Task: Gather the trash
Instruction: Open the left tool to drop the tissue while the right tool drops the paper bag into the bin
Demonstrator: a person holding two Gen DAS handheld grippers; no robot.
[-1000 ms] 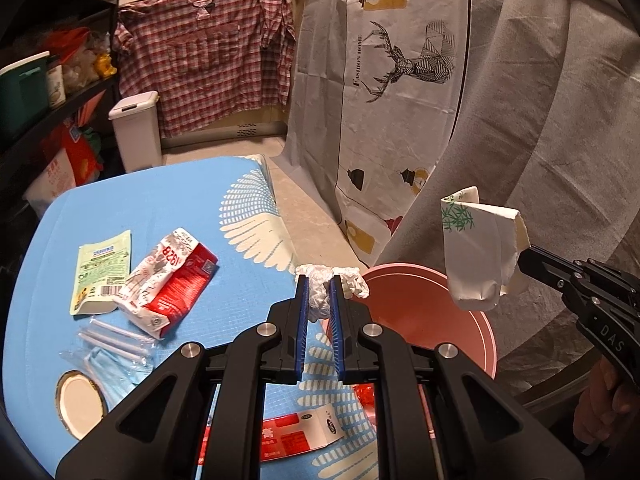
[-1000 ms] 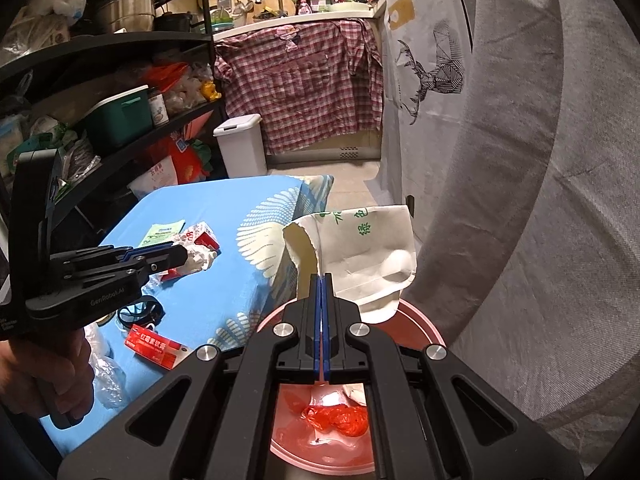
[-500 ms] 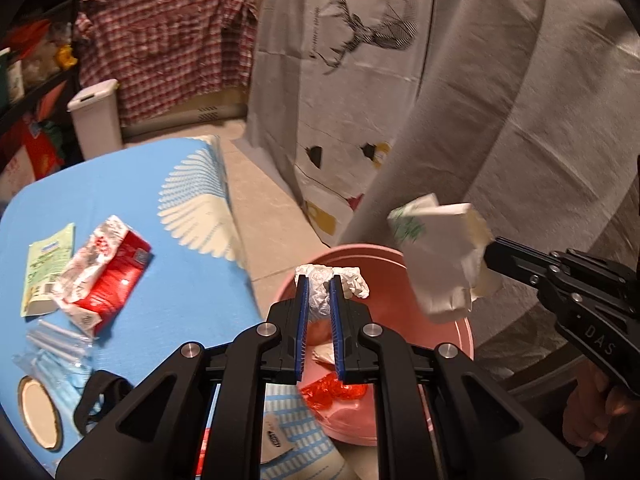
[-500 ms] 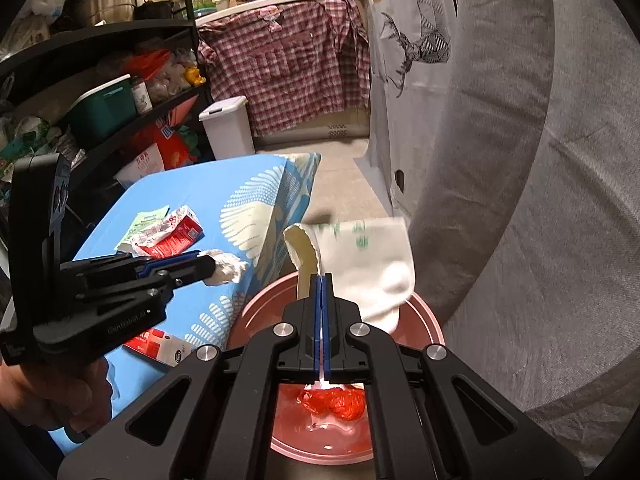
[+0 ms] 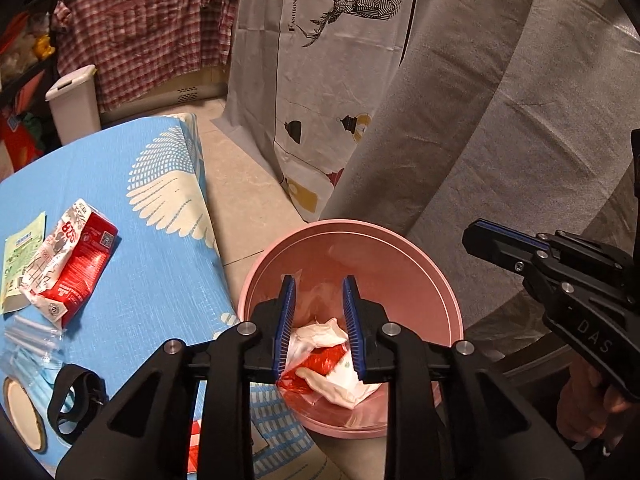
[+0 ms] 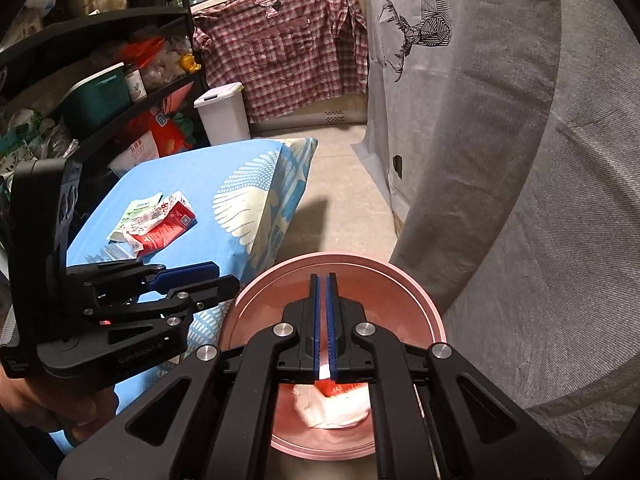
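Observation:
A pink bin (image 5: 416, 248) stands on the floor beside the blue table (image 5: 132, 216); it also shows in the right wrist view (image 6: 400, 276). White paper and red wrapper trash (image 5: 332, 360) lies in it. My left gripper (image 5: 318, 304) is open and empty above the bin. My right gripper (image 6: 325, 292) is nearly shut with a narrow gap and empty, also over the bin; it also shows in the left wrist view (image 5: 488, 236). A red and white carton (image 5: 68, 264) and a green packet (image 5: 20, 256) lie on the table.
Clear plastic wrappers (image 5: 28, 340), a black strap (image 5: 76, 400) and a round lid (image 5: 20, 412) lie at the table's near left. A grey curtain (image 5: 500, 120) hangs to the right. A white lidded bin (image 5: 74, 104) and shelves (image 6: 92, 92) stand behind.
My left gripper opened and dropped the crumpled white tissue into the bin. My right gripper let go of the white paper bag, which now lies in the bin.

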